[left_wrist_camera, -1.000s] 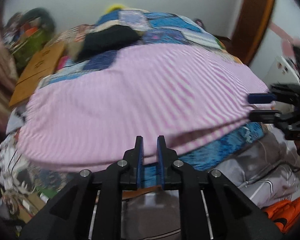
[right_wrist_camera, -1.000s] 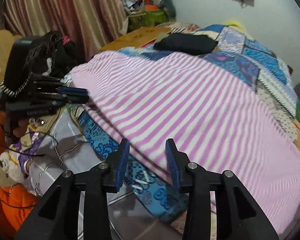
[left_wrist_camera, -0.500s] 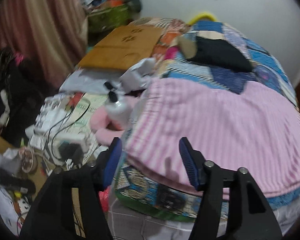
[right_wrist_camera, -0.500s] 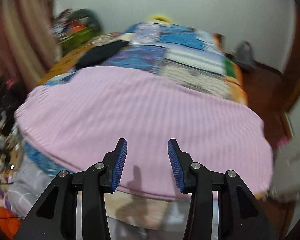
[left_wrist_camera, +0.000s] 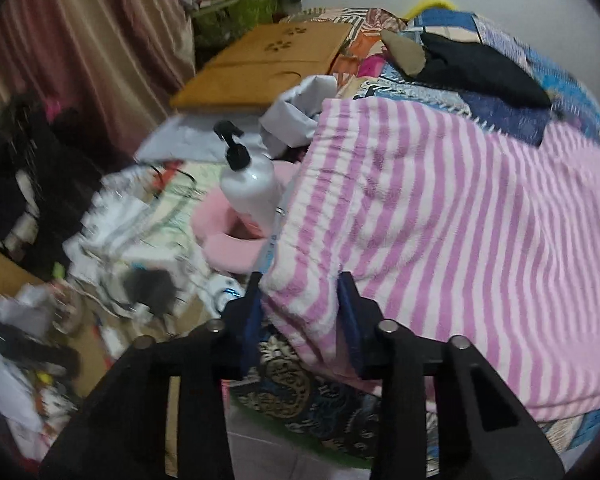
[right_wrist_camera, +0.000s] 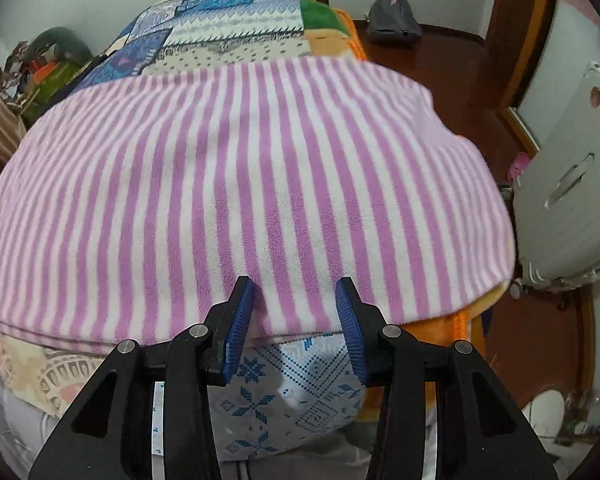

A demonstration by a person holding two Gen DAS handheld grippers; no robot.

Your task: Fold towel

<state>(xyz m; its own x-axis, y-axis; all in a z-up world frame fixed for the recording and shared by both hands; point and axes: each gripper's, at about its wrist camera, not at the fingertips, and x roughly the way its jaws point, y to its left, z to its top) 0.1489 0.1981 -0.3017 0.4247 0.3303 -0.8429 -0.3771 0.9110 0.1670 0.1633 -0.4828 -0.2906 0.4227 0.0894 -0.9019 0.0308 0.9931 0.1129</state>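
Observation:
A pink and white striped towel (left_wrist_camera: 440, 208) lies spread flat over a patchwork quilt on the bed. In the left wrist view my left gripper (left_wrist_camera: 300, 280) is open, and the towel's near left corner sits between its blue pads. In the right wrist view the same towel (right_wrist_camera: 240, 184) fills the middle. My right gripper (right_wrist_camera: 294, 288) is open at the towel's near edge, toward the right side, with the hem lying between its pads.
A white pump bottle (left_wrist_camera: 248, 184) and a pink cushion (left_wrist_camera: 228, 236) sit beside the bed's left edge amid clutter. A wooden board (left_wrist_camera: 268, 64) and dark clothing (left_wrist_camera: 476, 68) lie on the quilt (right_wrist_camera: 228, 28) farther back. A white appliance (right_wrist_camera: 568, 192) stands at the right.
Both grippers swung outward and came in low. The left one opened and reached the towel's left corner. The right one moved toward the near right edge.

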